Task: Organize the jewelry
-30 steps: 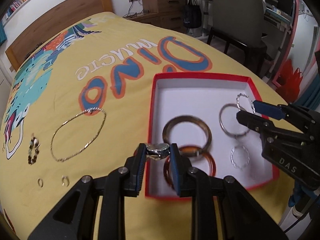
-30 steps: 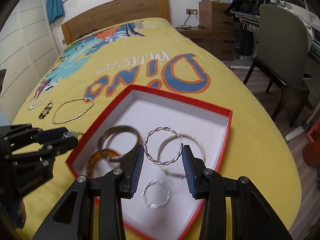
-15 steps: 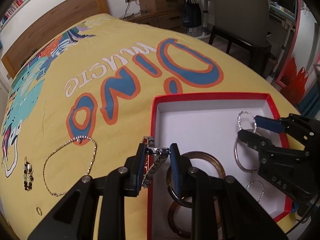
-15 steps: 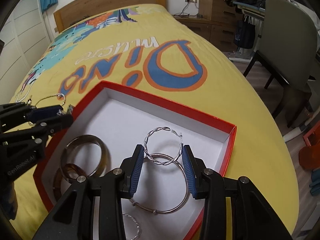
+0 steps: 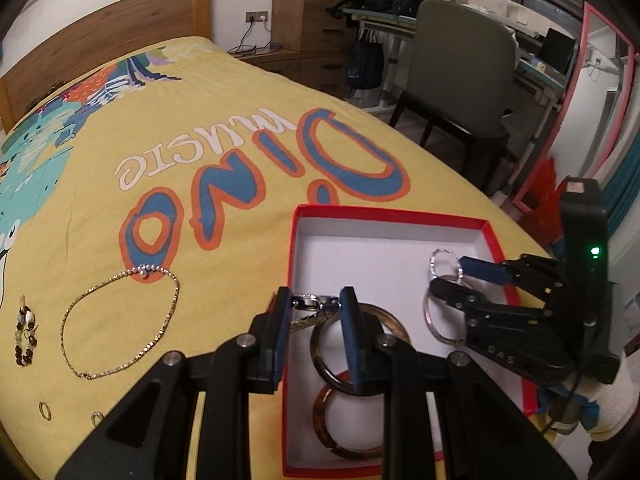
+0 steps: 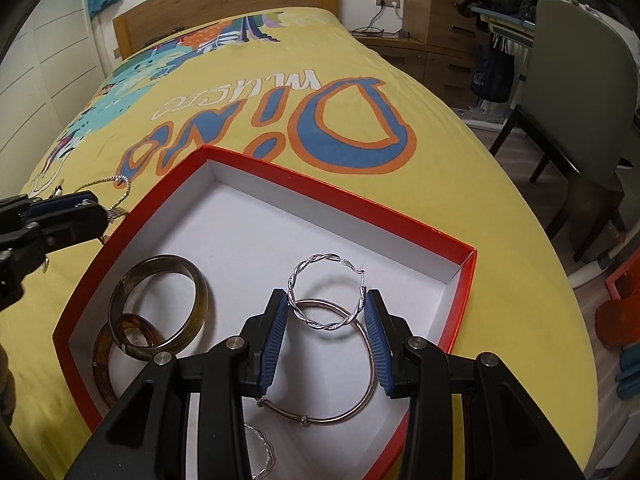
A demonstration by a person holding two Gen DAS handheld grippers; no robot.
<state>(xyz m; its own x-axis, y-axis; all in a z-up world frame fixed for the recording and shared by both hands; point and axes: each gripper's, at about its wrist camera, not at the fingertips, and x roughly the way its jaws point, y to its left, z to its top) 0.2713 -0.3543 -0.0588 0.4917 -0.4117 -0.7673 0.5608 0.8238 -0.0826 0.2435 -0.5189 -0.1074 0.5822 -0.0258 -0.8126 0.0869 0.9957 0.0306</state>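
Your left tongs [image 5: 315, 307] are clamped on a metal-link watch [image 5: 316, 303], its band drooping from the pads right above the near left wall of the red box [image 5: 384, 214]. Your right tongs [image 6: 326, 312] pinch a twisted silver hoop earring [image 6: 326, 294] by its two sides, held over the box floor just above a large thin silver bangle [image 6: 344, 364].

The watch is the riskier of the two. It looks caught by only a short part near the clasp, and the loose band hangs beside the box wall; if you let go here, it could land half across the rim or slide out onto the yellow bedspread [image 5: 240, 92]. Carry it further in first. The dark brown bangle [image 5: 358, 338] and the amber one [image 5: 352, 412] lie directly under that path, so a drop may stack on them.

The earring is thin and springy; squeeze harder and it could bend or flick out sideways. Released here, it would settle across the thin bangle and may tangle with it. A second twisted hoop [image 6: 262, 452] lies just beneath your right tongs' body.

Still outside, to the left: a gold chain [image 5: 120, 320], a beaded piece [image 5: 25, 336] and two small rings [image 5: 45, 411].
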